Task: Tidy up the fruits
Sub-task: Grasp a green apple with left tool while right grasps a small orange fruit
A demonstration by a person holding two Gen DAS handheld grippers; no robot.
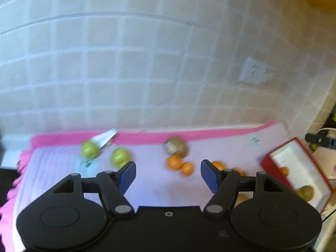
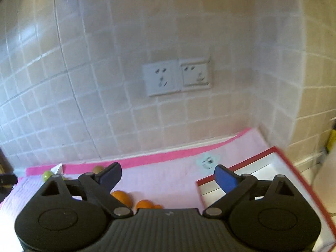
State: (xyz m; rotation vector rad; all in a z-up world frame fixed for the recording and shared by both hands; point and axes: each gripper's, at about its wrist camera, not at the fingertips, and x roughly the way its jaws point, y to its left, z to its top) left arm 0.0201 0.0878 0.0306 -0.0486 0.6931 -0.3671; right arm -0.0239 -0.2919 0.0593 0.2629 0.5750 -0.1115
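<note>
Fruit lay scattered on a pink cloth spread over the desk, against a tiled wall. Both tools hung above it with nothing between their blue pads.

The left tool stood with its jaws apart and empty, aimed down toward the middle of the cloth. The right tool had its jaws spread wide, also empty, and pointed at the cloth's right end, where a red-edged box with a white insert sat.

From the left view, 2 green apples sat near the far left of the cloth, beside a white paper scrap. 1 brownish round fruit sat near the centre, and touching its near side were 2 oranges. More orange fruit showed behind the right finger, perhaps 2, though blur hid the count. The box already appeared to hold 1 orange and 1 yellowish fruit in its round wells.

My reading is that this was a moment between picks: some fruit was boxed, most was loose. The next move would call for lowering 1 tool over a single fruit, probably an orange nearest the box, closing gently on its round sides, and carrying it to a free well.
</note>
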